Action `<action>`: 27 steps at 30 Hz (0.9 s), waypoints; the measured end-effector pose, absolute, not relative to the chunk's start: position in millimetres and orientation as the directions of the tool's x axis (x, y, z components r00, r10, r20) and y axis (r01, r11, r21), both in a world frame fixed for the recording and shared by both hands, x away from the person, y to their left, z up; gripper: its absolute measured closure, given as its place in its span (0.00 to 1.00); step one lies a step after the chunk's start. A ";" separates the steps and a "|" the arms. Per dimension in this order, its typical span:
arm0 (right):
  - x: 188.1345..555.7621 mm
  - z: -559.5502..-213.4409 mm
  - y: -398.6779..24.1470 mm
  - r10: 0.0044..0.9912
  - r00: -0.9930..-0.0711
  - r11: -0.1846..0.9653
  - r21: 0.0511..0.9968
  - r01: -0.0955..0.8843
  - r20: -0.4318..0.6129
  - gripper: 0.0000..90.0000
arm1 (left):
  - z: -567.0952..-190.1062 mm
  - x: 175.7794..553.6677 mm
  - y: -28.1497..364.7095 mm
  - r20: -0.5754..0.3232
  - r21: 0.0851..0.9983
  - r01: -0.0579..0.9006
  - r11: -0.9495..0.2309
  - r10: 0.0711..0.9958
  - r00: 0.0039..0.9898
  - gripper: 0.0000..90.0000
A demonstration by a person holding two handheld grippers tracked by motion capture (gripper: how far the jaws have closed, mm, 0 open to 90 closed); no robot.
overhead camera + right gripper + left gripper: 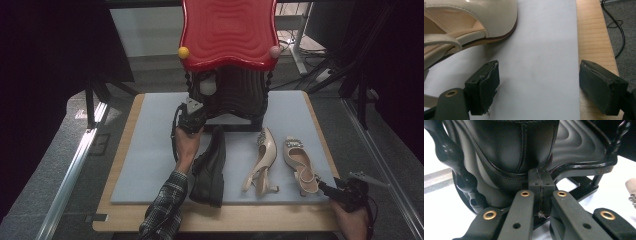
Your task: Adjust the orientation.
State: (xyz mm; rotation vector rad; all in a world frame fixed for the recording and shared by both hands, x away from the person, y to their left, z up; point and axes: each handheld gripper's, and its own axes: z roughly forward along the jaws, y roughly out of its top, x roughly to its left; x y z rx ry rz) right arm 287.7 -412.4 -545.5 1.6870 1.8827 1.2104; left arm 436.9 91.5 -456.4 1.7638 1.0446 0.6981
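My left gripper (pixel 198 101) reaches into the lower black shelf (pixel 245 95) of a rack with a red wavy top (pixel 229 31). In the left gripper view its jaws (pixel 541 185) are shut pad to pad, right against the back of a black leather shoe (pixel 519 150) that rests on the shelf (pixel 579 142). Nothing shows between the pads. A second black shoe (pixel 212 167) lies on the blue-grey mat (pixel 150 150) beside my left forearm. My right gripper (pixel 324 188) (pixel 541 86) stands open at the mat's near right corner, just behind the heel of a beige slingback (pixel 300 165) (pixel 474 15).
Another beige slingback (pixel 262 160) lies on its side between the black shoe and the right one. The mat (pixel 544 37) ends short of the wooden table edge (pixel 594 37) at the right. Cables lie on the floor beyond. A metal rail (pixel 75 160) runs along the left.
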 end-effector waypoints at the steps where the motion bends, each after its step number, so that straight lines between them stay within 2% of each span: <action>1: 287.7 -545.4 -412.4 0.929 -0.239 -0.068 0.764 0.642 0.284 0.19 | -459.0 438.0 90.9 0.014 0.912 0.355 -0.205 0.881 0.473 1.00; 16: 287.6 -545.4 -412.6 0.928 -0.239 -0.069 0.763 0.643 0.285 0.19 | -466.7 423.6 98.5 -0.051 0.922 0.354 -0.154 0.860 0.507 0.96; 27: 287.7 -545.4 -412.3 0.929 -0.240 -0.064 0.763 0.643 0.280 0.19 | -470.4 393.3 121.3 -0.044 0.916 0.361 -0.174 0.852 0.521 0.94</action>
